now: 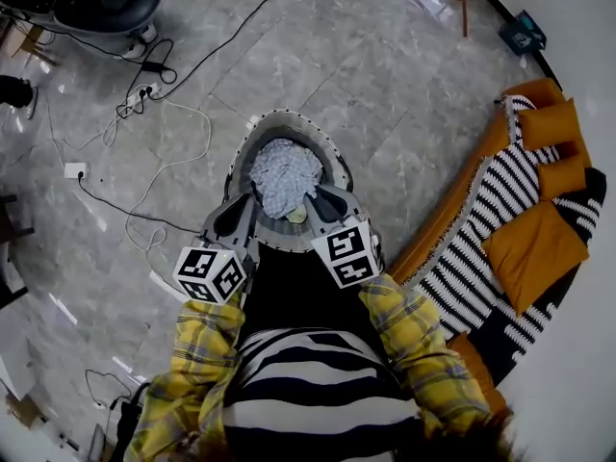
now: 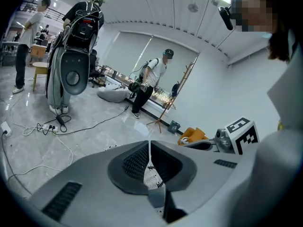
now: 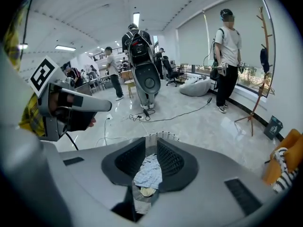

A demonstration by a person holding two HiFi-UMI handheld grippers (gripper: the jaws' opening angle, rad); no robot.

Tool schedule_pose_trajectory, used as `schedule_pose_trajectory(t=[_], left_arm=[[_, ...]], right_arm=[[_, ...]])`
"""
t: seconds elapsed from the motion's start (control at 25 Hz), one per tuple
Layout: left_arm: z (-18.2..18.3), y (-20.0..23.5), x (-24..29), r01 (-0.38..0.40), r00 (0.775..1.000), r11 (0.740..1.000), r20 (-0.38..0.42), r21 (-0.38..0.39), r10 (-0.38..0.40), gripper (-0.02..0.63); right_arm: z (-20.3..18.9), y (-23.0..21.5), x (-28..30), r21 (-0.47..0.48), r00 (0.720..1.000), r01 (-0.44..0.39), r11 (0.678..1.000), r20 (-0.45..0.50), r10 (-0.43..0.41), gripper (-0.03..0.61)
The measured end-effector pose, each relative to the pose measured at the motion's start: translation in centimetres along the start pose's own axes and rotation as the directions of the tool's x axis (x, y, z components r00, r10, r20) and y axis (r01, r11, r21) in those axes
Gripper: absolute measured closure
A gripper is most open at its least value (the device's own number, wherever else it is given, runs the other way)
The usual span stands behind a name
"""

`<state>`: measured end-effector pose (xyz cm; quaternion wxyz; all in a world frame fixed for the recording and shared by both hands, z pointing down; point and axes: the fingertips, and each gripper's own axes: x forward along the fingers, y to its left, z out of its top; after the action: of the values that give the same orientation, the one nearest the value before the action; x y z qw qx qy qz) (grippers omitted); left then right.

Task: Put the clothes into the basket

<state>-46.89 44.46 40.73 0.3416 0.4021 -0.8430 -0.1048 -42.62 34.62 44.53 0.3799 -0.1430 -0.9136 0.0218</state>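
Head view: soft, light blue-print garment [image 1: 286, 171] lies crumpled in the woven basket [image 1: 289, 115], probably best pinched at a raised fold; left gripper [image 1: 252, 193] closed empty, right gripper [image 1: 313, 196] slightly open.

- Grey marble-patterned tile floor [image 1: 385, 75], glossy.
- Loose white cable [image 1: 164, 166] and black cable [image 1: 231, 37] trailing across the floor; small white socket block [image 1: 74, 170] at one cable's end.
- Curved orange sofa [image 1: 462, 210] at the right, draped with a black-and-white striped throw [image 1: 500, 191] and carrying orange cushions [image 1: 534, 248].
- Wooden coat stand [image 3: 258, 74] by the window.
- Small dark box [image 1: 522, 35] beside the stand's foot.
- Grey beanbag [image 3: 196, 86] on the floor.
- Standing person in a white T-shirt [image 3: 229, 56] near the beanbag.
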Motion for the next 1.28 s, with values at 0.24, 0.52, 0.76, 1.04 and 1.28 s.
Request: schedule_pose_trajectory(t=[0.24, 0.52, 0.76, 1.04, 1.28], left_arm=[[0.6, -1.7, 0.6, 0.045, 0.999, 0.999, -0.009, 0.028, -0.045, 0.594], [0.3, -3.6, 0.5, 0.076, 0.997, 0.995, -0.025, 0.06, -0.075, 0.594], [-0.1, -4.7, -0.2, 0.086, 0.996, 0.993, -0.04, 0.085, -0.083, 0.595], [-0.3, -5.6, -0.6, 0.09, 0.996, 0.991, -0.03, 0.095, -0.088, 0.595], [-0.6, -6.4, -0.8, 0.096, 0.995, 0.99, -0.038, 0.103, -0.093, 0.595]], right_arm=[[0.5, -1.1, -1.8, 0.058, 0.999, 0.044, 0.997, 0.023, -0.045, 0.527], [0.5, -1.6, -4.3, 0.111, 0.996, 0.06, 0.992, 0.065, -0.067, 0.543], [0.2, -1.7, -6.2, 0.181, 0.99, 0.07, 0.981, 0.105, -0.09, 0.551], [-0.5, -1.2, -7.6, 0.222, 0.987, 0.073, 0.972, 0.123, -0.102, 0.552], [-1.0, -1.2, -8.6, 0.259, 0.985, 0.078, 0.963, 0.13, -0.114, 0.552]])
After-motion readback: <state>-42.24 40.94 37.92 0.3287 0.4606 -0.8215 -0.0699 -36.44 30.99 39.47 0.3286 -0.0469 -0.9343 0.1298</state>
